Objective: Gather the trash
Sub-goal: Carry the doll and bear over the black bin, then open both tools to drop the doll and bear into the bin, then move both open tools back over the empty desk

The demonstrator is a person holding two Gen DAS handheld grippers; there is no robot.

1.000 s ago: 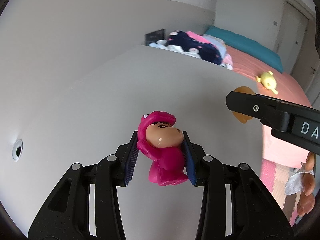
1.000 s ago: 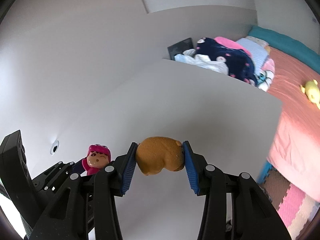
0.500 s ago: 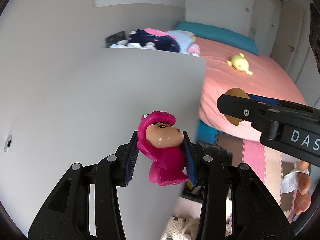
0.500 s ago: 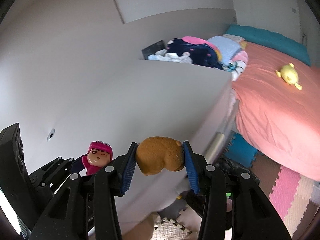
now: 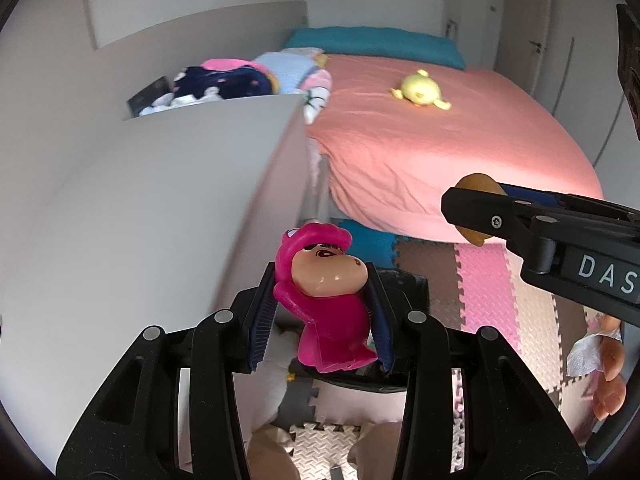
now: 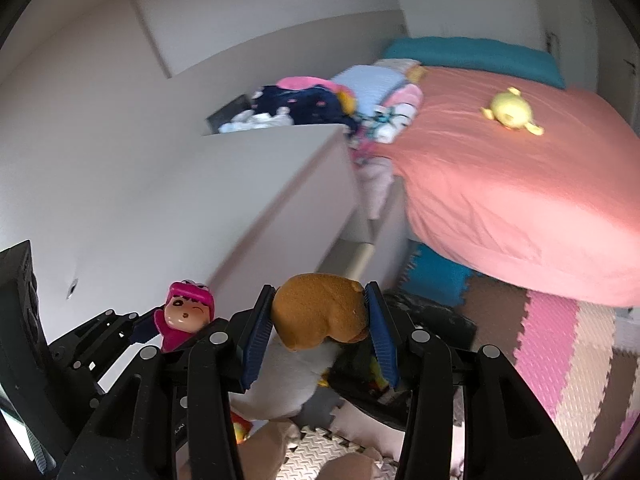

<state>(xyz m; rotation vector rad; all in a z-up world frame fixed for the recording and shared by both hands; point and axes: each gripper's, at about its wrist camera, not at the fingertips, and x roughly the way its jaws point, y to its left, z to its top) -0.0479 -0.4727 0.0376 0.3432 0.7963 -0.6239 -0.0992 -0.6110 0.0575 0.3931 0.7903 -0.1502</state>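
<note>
My left gripper (image 5: 322, 312) is shut on a pink toy figure (image 5: 326, 312) with a tan face, held upright between the blue pads. My right gripper (image 6: 318, 320) is shut on a brown plush toy (image 6: 320, 312). In the right wrist view the pink figure (image 6: 186, 314) and the left gripper show at lower left. In the left wrist view the right gripper (image 5: 476, 212) reaches in from the right with the brown plush (image 5: 478, 184) between its fingers. Both grippers hang past the edge of the white cabinet (image 5: 140, 200), over a dark bin (image 5: 404, 284) on the floor.
A bed with a salmon cover (image 5: 440, 140) fills the right, with a yellow plush (image 5: 418, 90) on it. Clothes (image 5: 224, 84) are piled behind the cabinet. Foam puzzle mats (image 5: 484, 284) cover the floor. A hand holding crumpled white paper (image 5: 584, 356) shows at the right edge.
Both grippers have swept sideways off the white cabinet top with their toys still held; the bed, the floor mats and the dark bin have come into view below.
</note>
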